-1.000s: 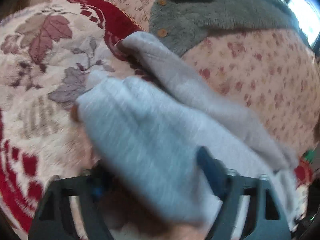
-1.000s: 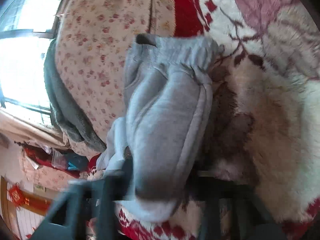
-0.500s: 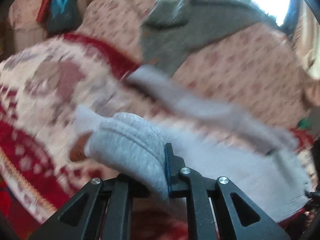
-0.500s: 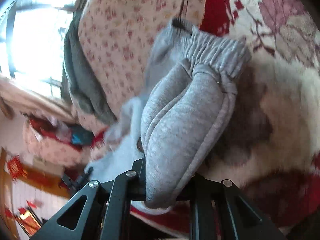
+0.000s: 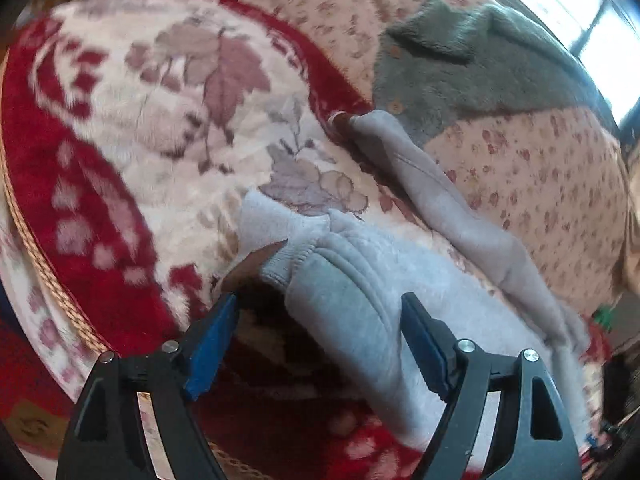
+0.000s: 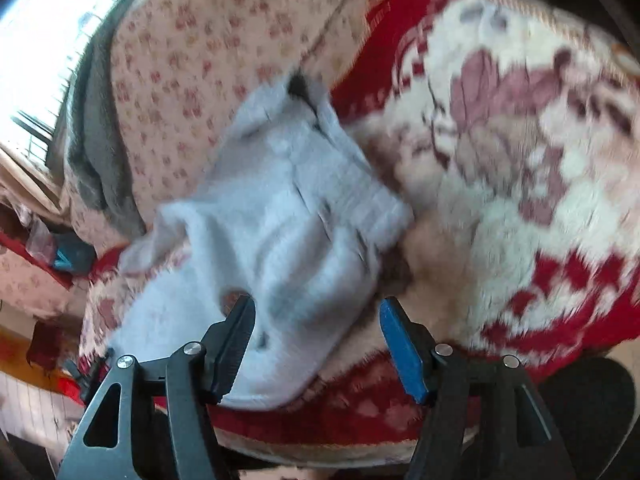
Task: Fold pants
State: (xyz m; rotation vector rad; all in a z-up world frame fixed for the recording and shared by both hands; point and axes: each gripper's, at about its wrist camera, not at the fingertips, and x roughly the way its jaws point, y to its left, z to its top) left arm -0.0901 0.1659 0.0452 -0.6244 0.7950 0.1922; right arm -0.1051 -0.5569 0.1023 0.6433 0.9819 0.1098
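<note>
Grey sweatpants [image 5: 360,280] lie crumpled on a red and cream floral blanket [image 5: 140,140]. In the left wrist view one leg [image 5: 432,184] stretches away toward the upper left, and the ribbed waistband sits just ahead of my left gripper [image 5: 320,316]. That gripper is open, with the pants lying between its jaws, not pinched. In the right wrist view the pants [image 6: 288,216] lie bunched in front of my right gripper [image 6: 316,316], which is also open with cloth between its fingers.
A dark grey fleece jacket [image 5: 460,60] with buttons lies on a pink floral cover [image 5: 540,168] behind the pants. A bright window [image 6: 36,20] is behind. The blanket's corded edge [image 5: 36,256] drops off at the left.
Both grippers were shut on the pants half a second ago and have now opened, letting the cloth drop onto the blanket. Both views have pulled back slightly.
</note>
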